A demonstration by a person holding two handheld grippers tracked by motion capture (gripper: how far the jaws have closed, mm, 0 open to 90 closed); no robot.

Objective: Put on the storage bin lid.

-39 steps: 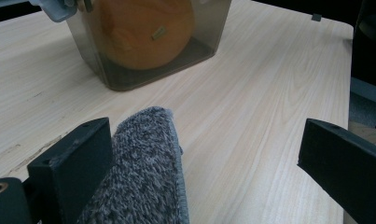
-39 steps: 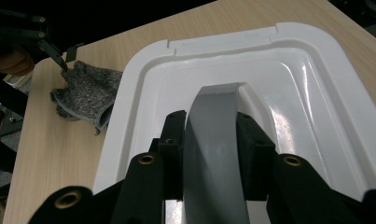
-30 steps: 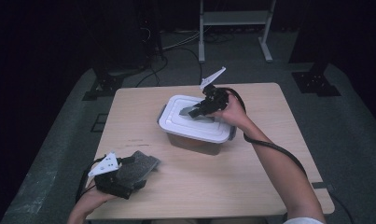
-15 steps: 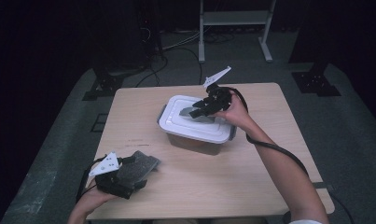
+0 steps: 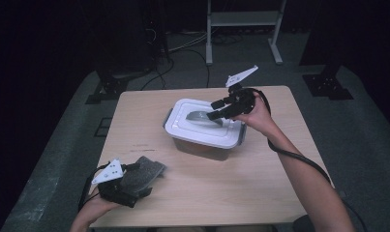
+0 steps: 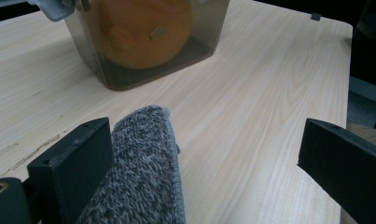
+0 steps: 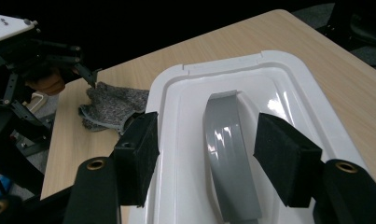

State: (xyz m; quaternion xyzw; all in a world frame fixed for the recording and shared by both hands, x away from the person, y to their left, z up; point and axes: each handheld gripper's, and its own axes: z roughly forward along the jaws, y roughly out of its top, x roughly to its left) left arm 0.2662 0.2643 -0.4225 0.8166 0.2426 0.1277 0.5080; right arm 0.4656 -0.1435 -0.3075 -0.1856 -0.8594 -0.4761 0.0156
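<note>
High view: grey cloth point(image 5: 143, 172) lies well apart from lidded container point(image 5: 204, 128).

lidded box point(image 5: 204, 133) mid-table point(image 5: 279, 183); cloth point(image 5: 139, 172) at near left corner, well apart from box.

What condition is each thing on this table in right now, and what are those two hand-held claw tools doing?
Container: closed, upright on the table, something orange inside.
Lid: seated on the container.
Grey handle: lying arched along the lid, not gripped.
Grey cloth: bunched near the table's front corner.
Left gripper: fingers open, cloth beside one finger.
Right gripper: fingers just opened, straddling the handle without touching.
</note>
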